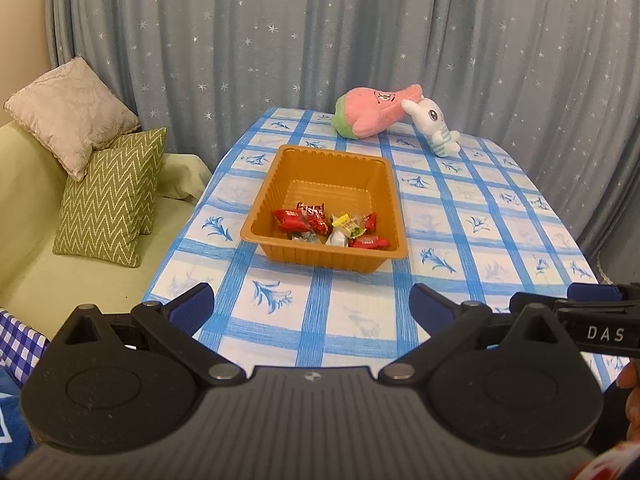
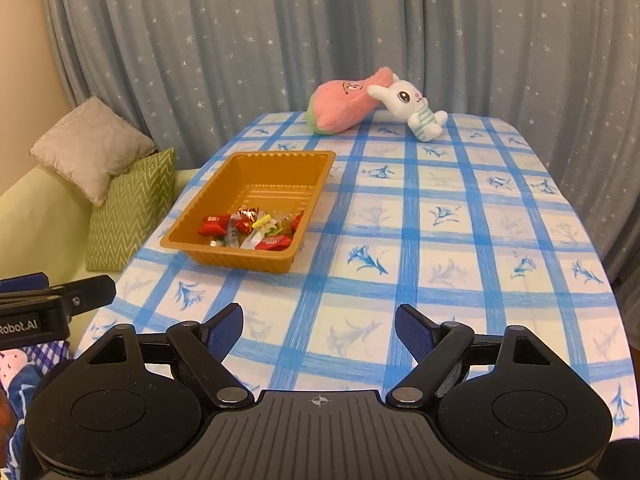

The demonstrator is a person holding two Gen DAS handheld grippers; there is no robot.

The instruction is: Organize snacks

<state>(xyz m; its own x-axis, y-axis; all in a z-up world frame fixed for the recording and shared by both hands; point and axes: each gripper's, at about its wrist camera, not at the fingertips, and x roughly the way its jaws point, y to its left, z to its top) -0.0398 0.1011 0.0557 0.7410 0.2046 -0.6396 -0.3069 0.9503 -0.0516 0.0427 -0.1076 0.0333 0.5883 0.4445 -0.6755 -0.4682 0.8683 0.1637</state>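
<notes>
Snacks (image 1: 330,226) sit piled at the near end of the orange tray (image 1: 276,184), tray left-of-centre on the checked table (image 1: 460,216). Left claw (image 1: 312,304) spread wide, nothing between pads, above near table edge. Right claw (image 2: 319,330) likewise released, empty. Pink plush (image 1: 372,112) and white bunny (image 1: 434,126) touching at far edge.

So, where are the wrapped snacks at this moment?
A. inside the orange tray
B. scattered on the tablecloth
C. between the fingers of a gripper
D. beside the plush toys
A: the wrapped snacks all lie together inside the orange tray, at its near end; the tablecloth around it shows no snacks.
</notes>
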